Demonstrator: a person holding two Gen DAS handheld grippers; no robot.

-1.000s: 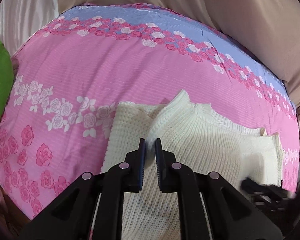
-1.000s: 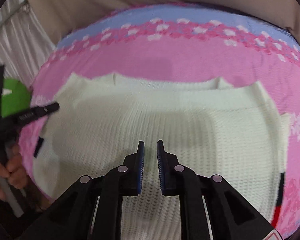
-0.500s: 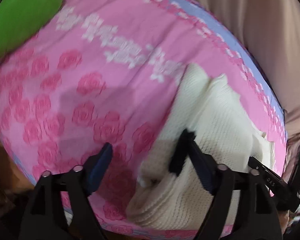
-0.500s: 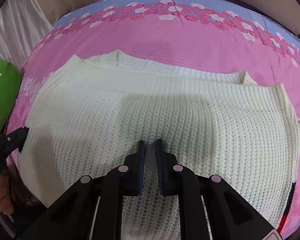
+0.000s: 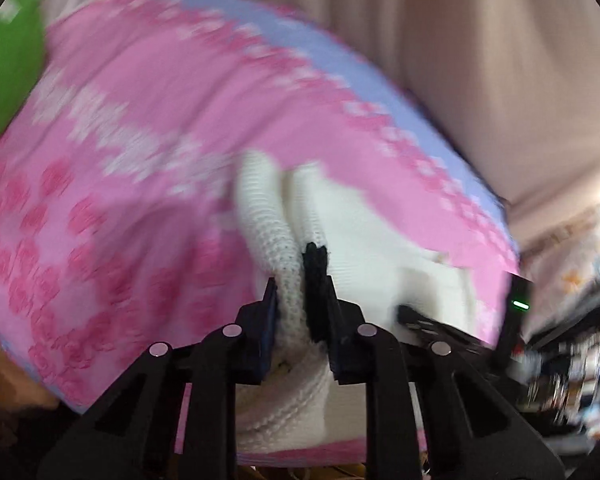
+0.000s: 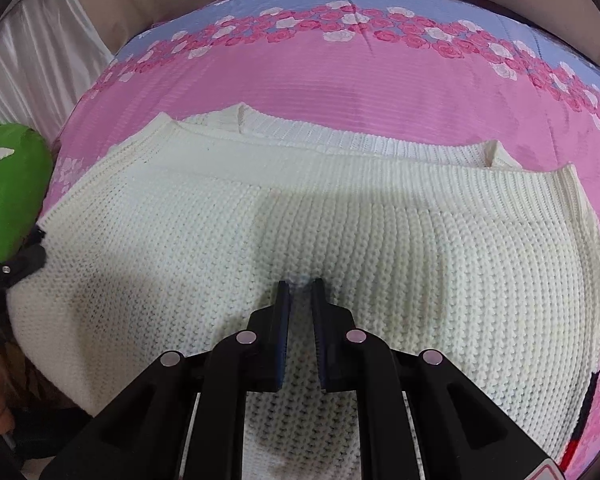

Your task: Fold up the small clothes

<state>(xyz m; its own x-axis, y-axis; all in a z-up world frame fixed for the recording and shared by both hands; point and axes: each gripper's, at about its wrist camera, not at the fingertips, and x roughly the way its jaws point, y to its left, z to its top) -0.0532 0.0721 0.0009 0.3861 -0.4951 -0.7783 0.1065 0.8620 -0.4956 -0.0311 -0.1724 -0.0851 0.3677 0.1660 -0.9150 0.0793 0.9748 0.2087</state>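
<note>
Cream knit sweater on bed: soft, floppy | our left tool clenched on its bunched side edge | right tool nearly closed, pressing mid-panel, apparently grasping nothing.

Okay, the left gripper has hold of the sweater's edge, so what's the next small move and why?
Probably lift the left gripper and carry its pinched edge across the white sweater toward the right side. Its jaws are shut on a knit fold, while the right gripper, nearly closed, rests mid-sweater, where it could anchor the fold.
</note>
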